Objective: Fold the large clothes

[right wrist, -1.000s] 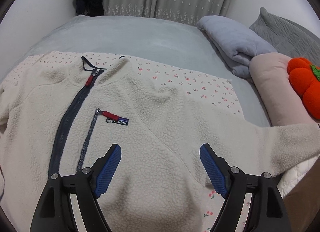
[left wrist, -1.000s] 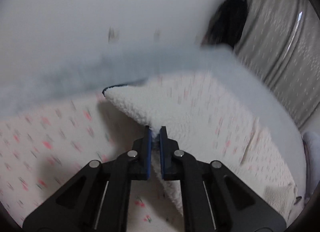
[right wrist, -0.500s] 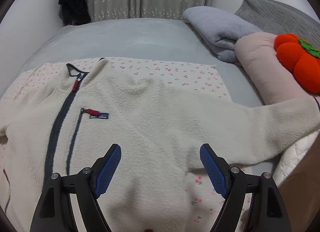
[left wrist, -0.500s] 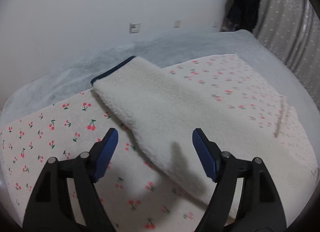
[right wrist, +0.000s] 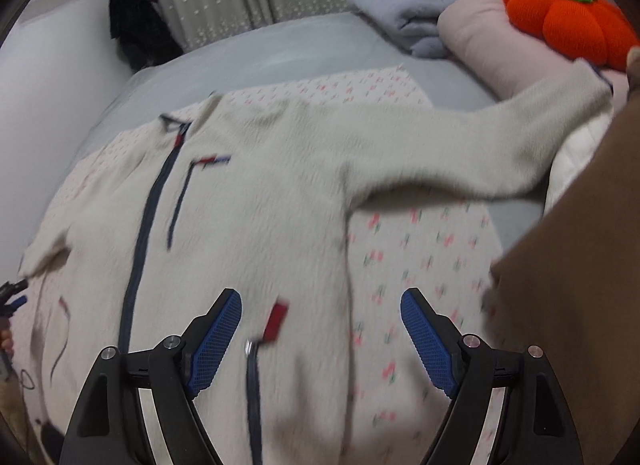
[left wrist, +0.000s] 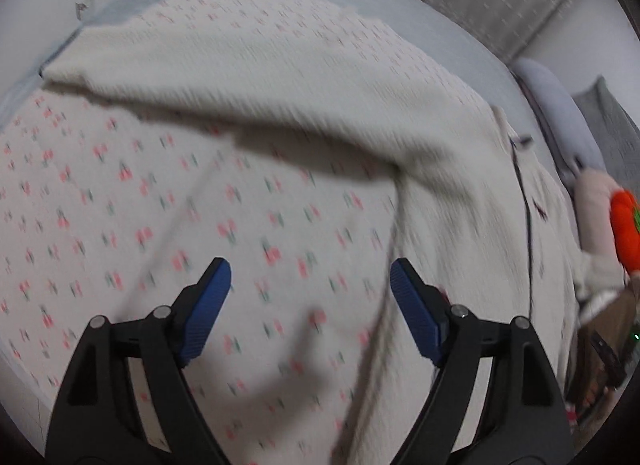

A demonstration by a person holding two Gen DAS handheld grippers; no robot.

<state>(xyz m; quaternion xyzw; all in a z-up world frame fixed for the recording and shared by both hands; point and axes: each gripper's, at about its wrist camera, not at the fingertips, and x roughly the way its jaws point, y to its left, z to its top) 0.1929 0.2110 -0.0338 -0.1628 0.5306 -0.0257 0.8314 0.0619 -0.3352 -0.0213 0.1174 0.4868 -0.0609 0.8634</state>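
The cream fleece jacket (right wrist: 280, 193) lies face up on a cherry-print sheet (right wrist: 420, 249) spread over the grey bed (right wrist: 280, 57), zip (right wrist: 138, 249) closed, both sleeves stretched out to the sides. One sleeve (left wrist: 240, 77) runs across the sheet in the left wrist view; the other sleeve (right wrist: 480, 145) reaches toward the pink pillow (right wrist: 480, 37) and orange pumpkin cushion (right wrist: 568, 21).

The left gripper (left wrist: 310, 305) hangs over bare sheet beside the jacket's side edge, its jaws opening with nothing between them. The right gripper (right wrist: 320, 333) hangs spread wide over the lower hem near the red tab (right wrist: 276, 321), also empty.

The step in hand looks like taking fresh holds for a fold. To do it well, each gripper should probably bite a full thickness of fleece at an edge or cuff, not the sheet beneath, and lift evenly so the thick pile does not bunch.
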